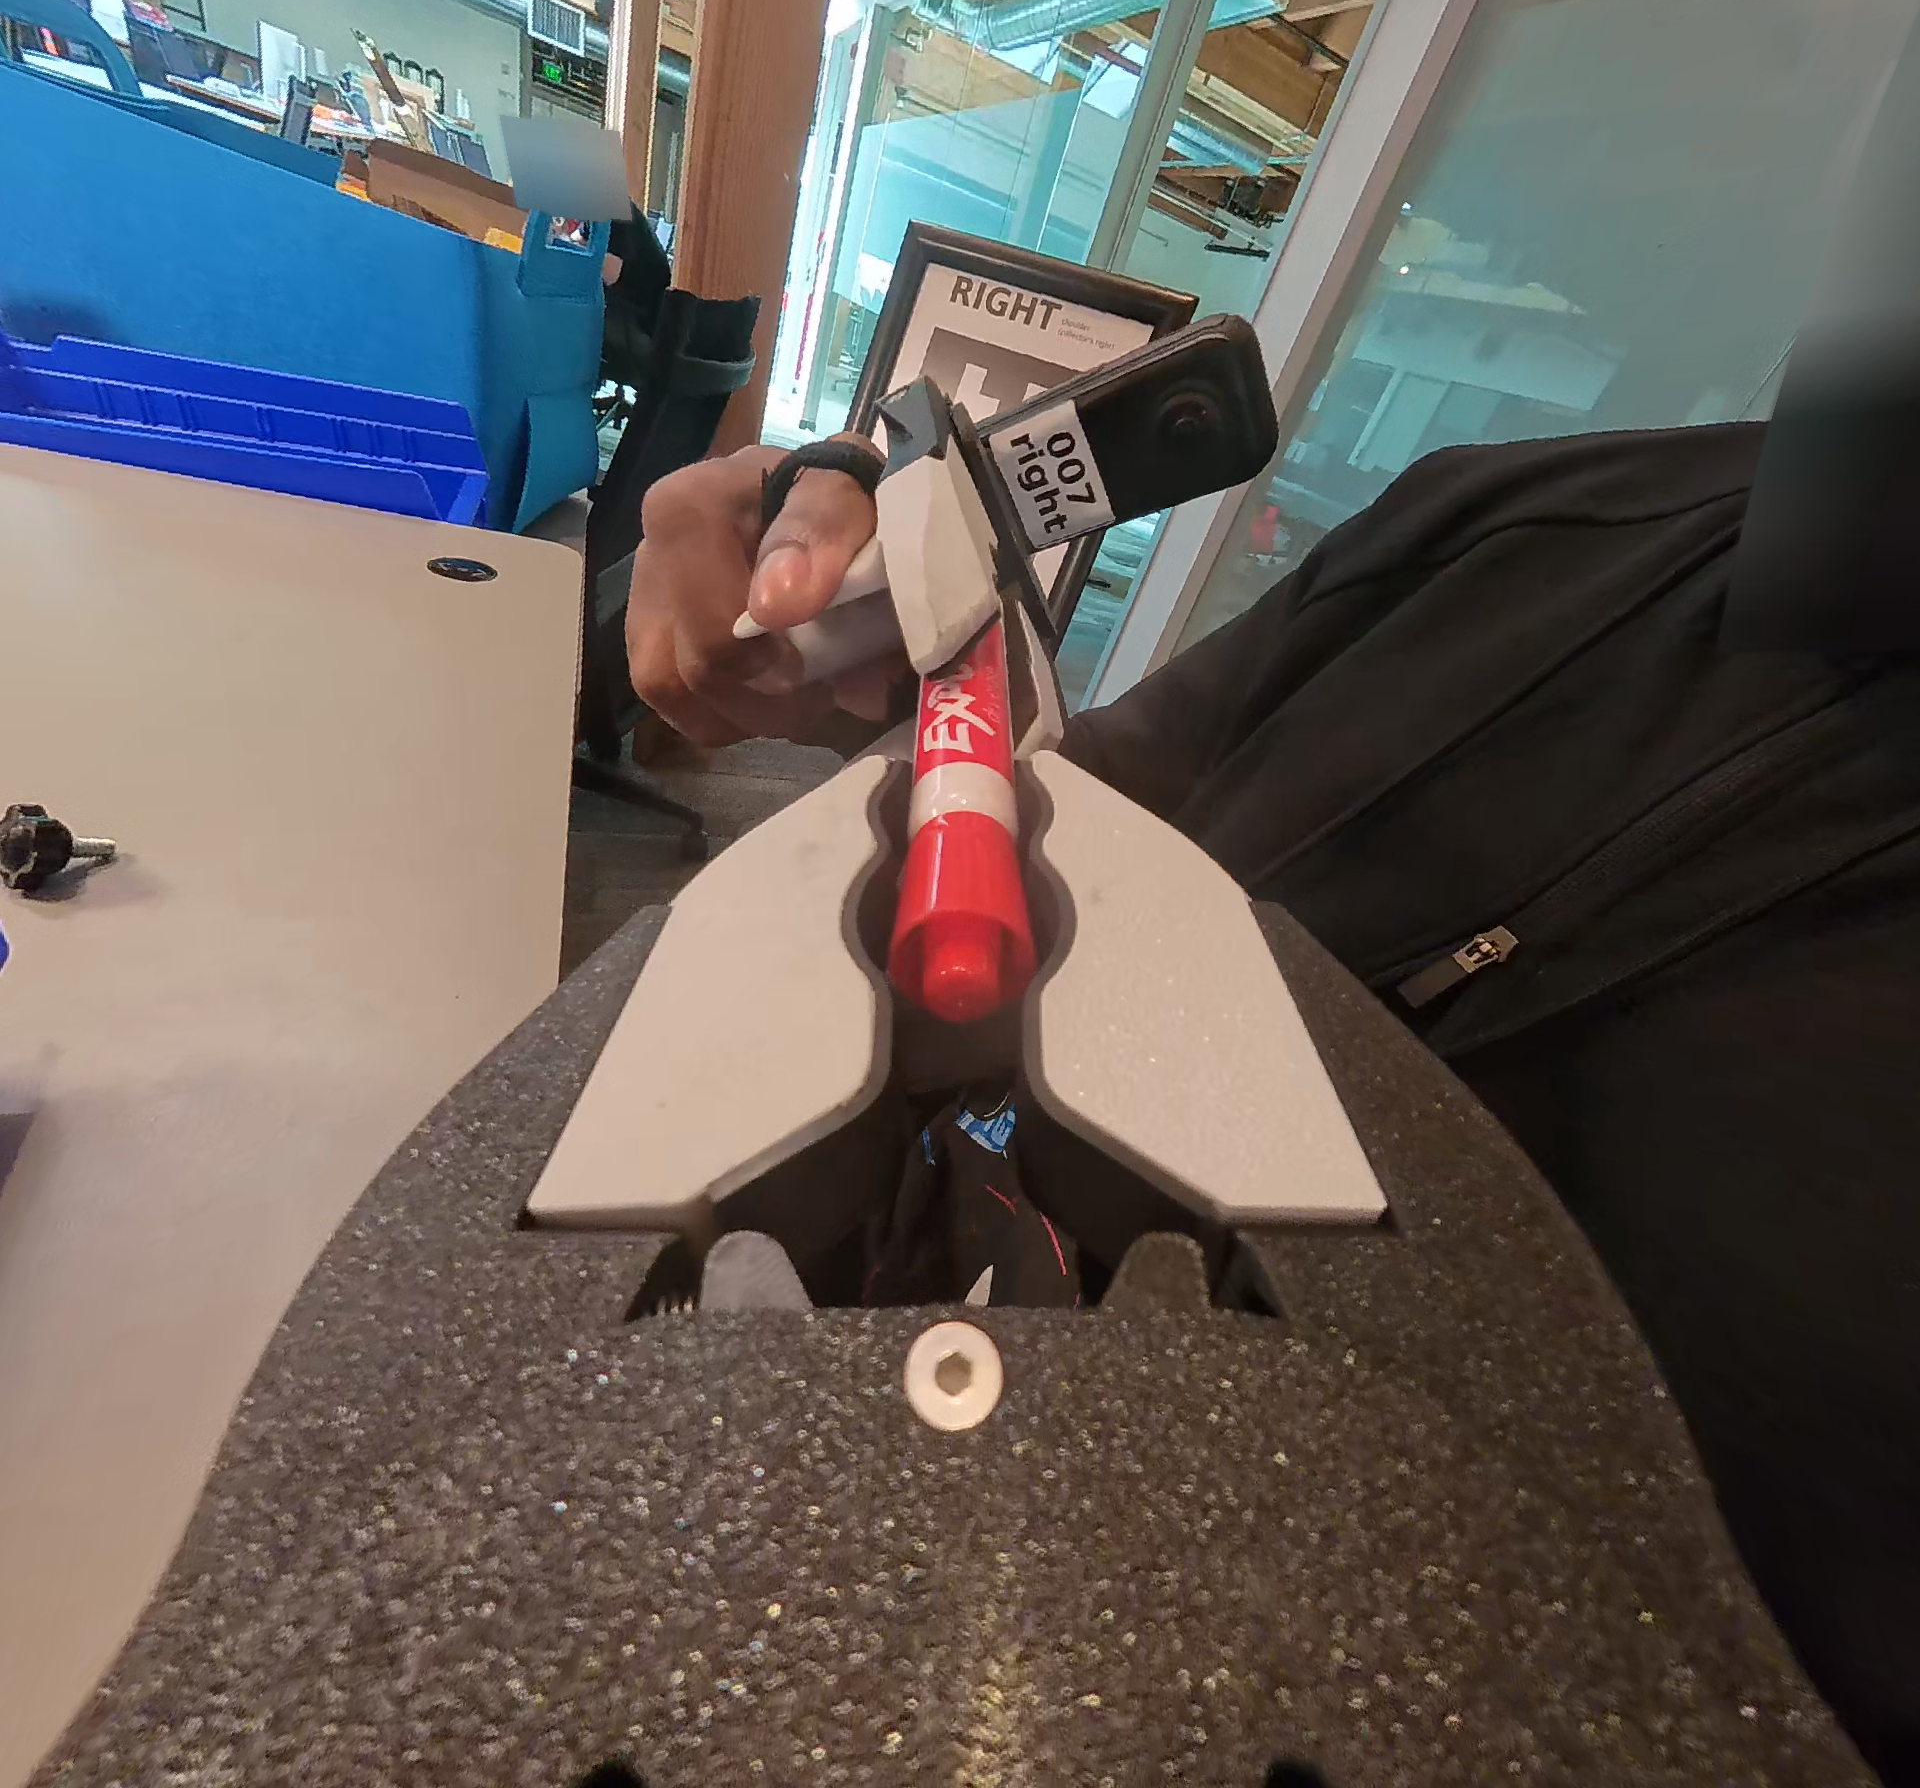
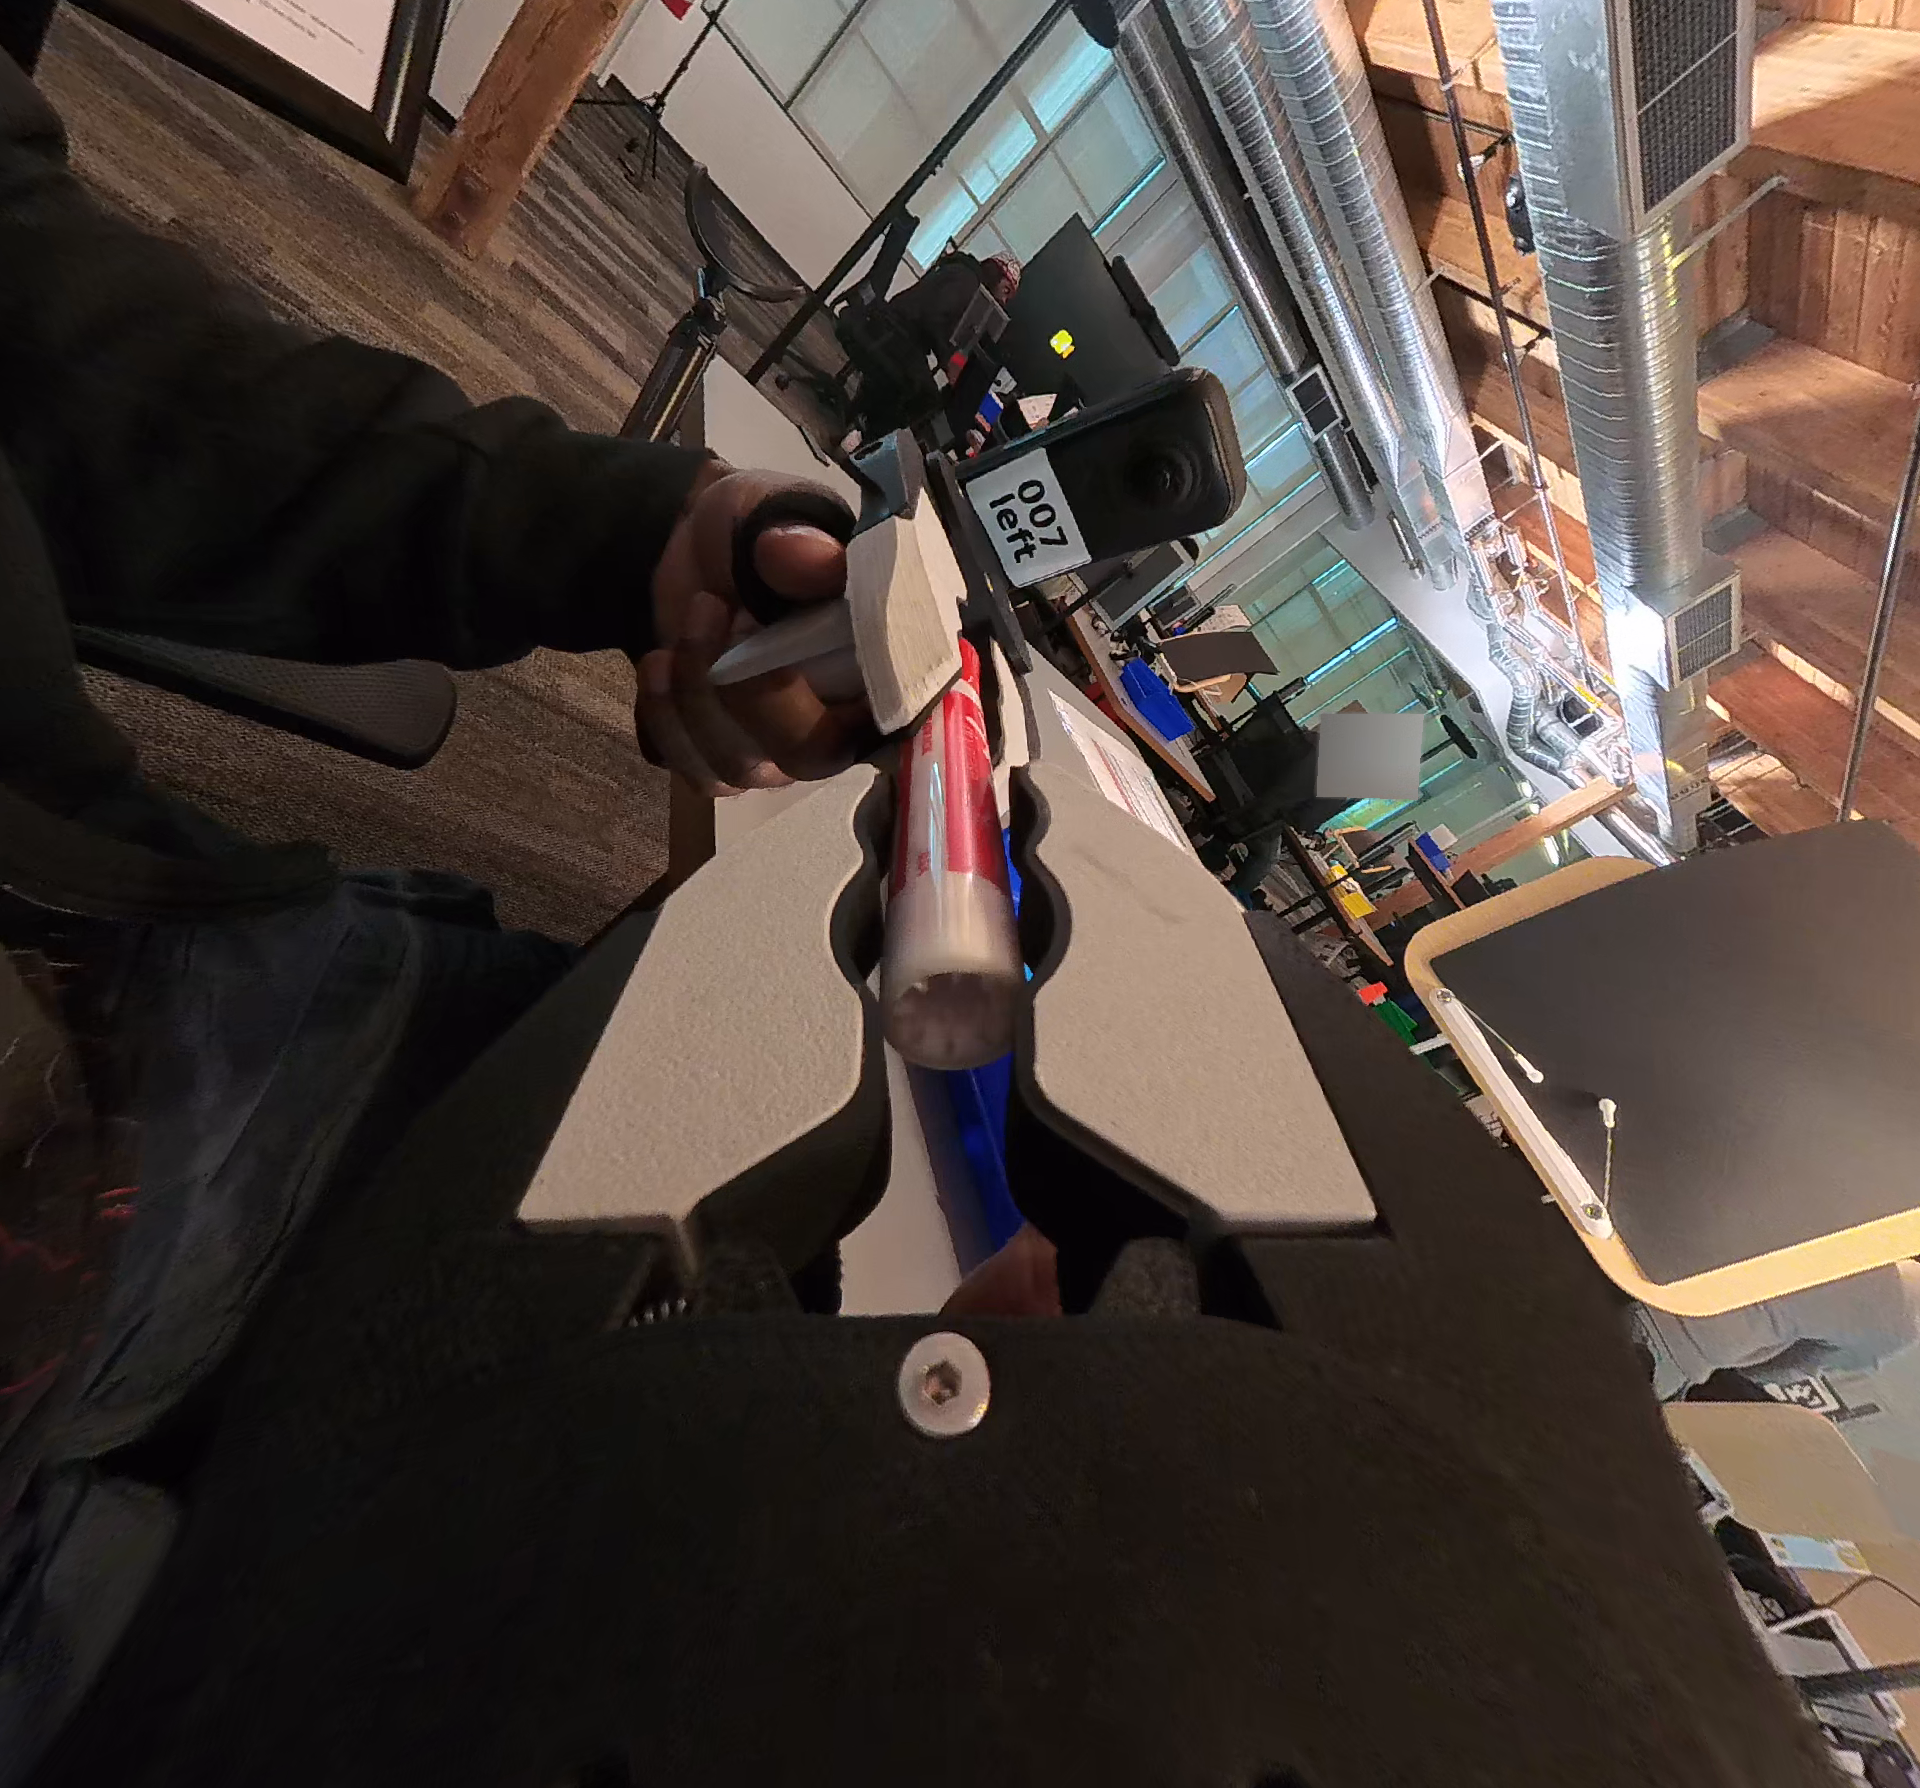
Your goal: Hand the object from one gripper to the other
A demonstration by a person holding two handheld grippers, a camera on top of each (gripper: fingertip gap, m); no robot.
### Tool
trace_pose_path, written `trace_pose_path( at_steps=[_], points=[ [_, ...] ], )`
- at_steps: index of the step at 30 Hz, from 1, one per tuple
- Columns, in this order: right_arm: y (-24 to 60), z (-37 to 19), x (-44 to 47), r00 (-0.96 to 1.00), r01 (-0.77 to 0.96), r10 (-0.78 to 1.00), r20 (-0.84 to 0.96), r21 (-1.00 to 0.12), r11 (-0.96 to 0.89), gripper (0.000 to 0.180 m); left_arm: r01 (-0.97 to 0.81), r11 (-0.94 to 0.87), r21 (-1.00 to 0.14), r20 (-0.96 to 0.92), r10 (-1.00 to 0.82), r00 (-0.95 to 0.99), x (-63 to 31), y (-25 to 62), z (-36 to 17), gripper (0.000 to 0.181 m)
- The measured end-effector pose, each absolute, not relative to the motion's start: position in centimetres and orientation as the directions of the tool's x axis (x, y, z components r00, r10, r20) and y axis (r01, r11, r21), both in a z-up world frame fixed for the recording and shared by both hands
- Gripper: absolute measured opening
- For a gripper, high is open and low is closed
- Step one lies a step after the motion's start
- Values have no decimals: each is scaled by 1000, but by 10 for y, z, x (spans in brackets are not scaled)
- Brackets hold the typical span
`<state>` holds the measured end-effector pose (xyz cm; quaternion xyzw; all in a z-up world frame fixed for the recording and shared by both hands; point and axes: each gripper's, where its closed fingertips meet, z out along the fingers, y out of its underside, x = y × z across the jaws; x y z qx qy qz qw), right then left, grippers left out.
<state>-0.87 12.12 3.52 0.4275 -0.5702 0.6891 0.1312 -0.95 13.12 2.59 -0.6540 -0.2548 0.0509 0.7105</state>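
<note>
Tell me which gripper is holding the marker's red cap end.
The left gripper: the marker points its red cap toward that camera, while the right gripper holds the white butt end.

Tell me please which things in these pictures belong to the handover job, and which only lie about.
Part of the job:
- red marker, held at both ends
- left hand-held gripper, on its capped end
- right hand-held gripper, on its white end

Only lying about:
- black knob screw on the white table
- blue bins
- framed sign
</note>
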Motion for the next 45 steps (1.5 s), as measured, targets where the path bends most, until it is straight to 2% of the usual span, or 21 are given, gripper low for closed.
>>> trace_pose_path(
  at_steps=[9, 12, 15, 18, 21, 23, 26, 29, 32, 33, 37, 41, 43, 45],
  points=[
    [115, 37, -8, -623, -647, -308, 719, -695, -315, 19, 207, 156, -966, 256, 450, 856, -8, 124, 30, 21],
    [114, 47, -14, -674, -586, -292, 678, -732, -347, 19, 141, 198, -970, 225, 513, 828, -12, 114, 38, 41],
    [116, 65, -22, -784, -393, -318, 533, -823, -411, 20, -18, 265, -964, 142, 570, 809, -12, 100, 52, 58],
    [116, 87, -35, -883, -78, -371, 286, -871, -486, 20, -146, 413, -899, 154, 611, 777, -16, 83, 70, 62],
    [105, 91, -46, -888, 245, -460, 6, -840, -483, 20, -223, 585, -780, 236, 604, 761, -24, 75, 84, 61],
    [100, 87, -42, -836, 385, -540, -91, -800, -461, 20, -277, 633, -723, 263, 623, 737, -28, 75, 87, 59],
    [92, 79, -37, -755, 533, -621, -210, -749, -395, 20, -310, 621, -720, 261, 657, 708, -31, 83, 85, 56],
    [84, 70, -30, -691, 602, -669, -273, -730, -323, 20, -320, 582, -747, 241, 687, 685, -33, 92, 81, 51],
    [81, 64, -24, -679, 598, -680, -277, -745, -295, 20, -359, 561, -745, 226, 720, 656, -31, 90, 82, 35],
    [80, 63, -22, -676, 590, -686, -269, -755, -286, 20, -369, 558, -743, 219, 724, 654, -29, 89, 82, 22],
    [80, 60, -22, -751, 481, -631, -194, -816, -322, 23, -358, 528, -770, 206, 737, 644, -29, 89, 80, 19],
    [72, 51, -37, -922, 119, -383, 47, -910, -397, 33, -390, 399, -830, 174, 849, 498, -34, 80, 80, 19],
    [71, 49, -45, -949, -122, -219, 227, -904, -411, 35, -397, 273, -876, 129, 927, 351, -38, 69, 78, 19],
    [68, 46, -50, -907, -371, -51, 418, -851, -371, 38, -372, 154, -916, 68, 970, 234, -39, 63, 77, 19]
  ],
)
